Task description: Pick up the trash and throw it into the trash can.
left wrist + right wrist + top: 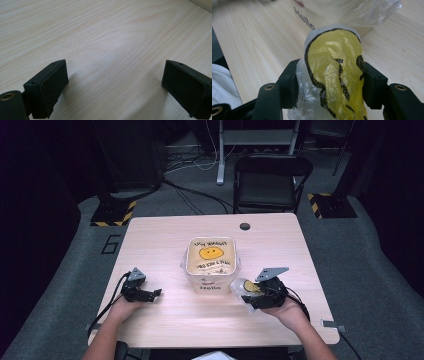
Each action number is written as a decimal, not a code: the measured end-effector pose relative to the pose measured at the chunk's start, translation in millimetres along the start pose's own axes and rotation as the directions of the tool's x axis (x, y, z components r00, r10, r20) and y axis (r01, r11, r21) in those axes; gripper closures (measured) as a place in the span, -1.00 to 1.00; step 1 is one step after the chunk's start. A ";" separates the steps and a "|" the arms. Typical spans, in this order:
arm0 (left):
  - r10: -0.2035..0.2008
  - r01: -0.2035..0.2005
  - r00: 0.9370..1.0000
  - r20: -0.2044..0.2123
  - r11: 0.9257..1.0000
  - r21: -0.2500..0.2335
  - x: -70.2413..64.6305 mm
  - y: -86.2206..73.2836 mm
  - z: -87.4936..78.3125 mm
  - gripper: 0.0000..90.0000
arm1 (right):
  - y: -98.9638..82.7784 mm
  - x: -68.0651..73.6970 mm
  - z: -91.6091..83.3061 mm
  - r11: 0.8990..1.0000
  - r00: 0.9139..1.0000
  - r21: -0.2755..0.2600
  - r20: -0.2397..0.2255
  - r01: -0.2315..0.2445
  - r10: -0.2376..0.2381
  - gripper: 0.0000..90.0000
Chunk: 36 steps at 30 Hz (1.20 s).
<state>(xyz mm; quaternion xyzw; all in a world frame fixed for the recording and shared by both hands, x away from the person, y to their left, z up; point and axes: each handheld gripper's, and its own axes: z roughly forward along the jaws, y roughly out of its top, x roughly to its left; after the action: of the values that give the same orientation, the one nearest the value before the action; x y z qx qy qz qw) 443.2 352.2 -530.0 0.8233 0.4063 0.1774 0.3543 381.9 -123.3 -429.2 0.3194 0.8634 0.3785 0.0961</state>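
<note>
A square container (pixel 210 265) lined with a smiley-print plastic bag stands mid-table, "Hello" written on its front (pixel 304 21). My right gripper (pixel 248 298) sits just right of it, shut on a crumpled plastic bag (pixel 334 75) with a yellow smiley face outlined in black; the same bag (pixel 246 287) bulges out toward the container. My left gripper (pixel 155 293) rests low over the bare wood at the left, open, its fingers (pixel 48 87) wide apart with nothing between them.
The light wood table (pixel 165 240) has a dark cable hole (pixel 244 226) near its far edge. A black folding chair (pixel 270 182) stands beyond the table. White cloth (pixel 222 85) lies at the near edge by my right hand.
</note>
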 end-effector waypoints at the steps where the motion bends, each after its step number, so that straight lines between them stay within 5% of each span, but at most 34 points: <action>1: 0.000 0.000 1.000 0.000 1.000 0.000 0.0 0.0 0.0 -0.86 | 1.7 -0.1 -1.6 1.000 1.000 -0.001 0.002 -0.004 0.004 -0.11; 36: -0.001 0.001 1.000 0.000 1.000 0.000 -0.1 0.0 0.0 -0.86 | 65.8 -2.5 -59.5 0.998 1.000 -0.065 -0.007 0.015 -0.015 -0.10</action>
<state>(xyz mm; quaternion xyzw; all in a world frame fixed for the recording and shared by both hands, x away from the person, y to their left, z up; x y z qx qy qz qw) 443.2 352.2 -530.0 0.8232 0.4067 0.1774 0.3542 391.1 -126.6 -341.0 0.3082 0.8535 0.4067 0.1059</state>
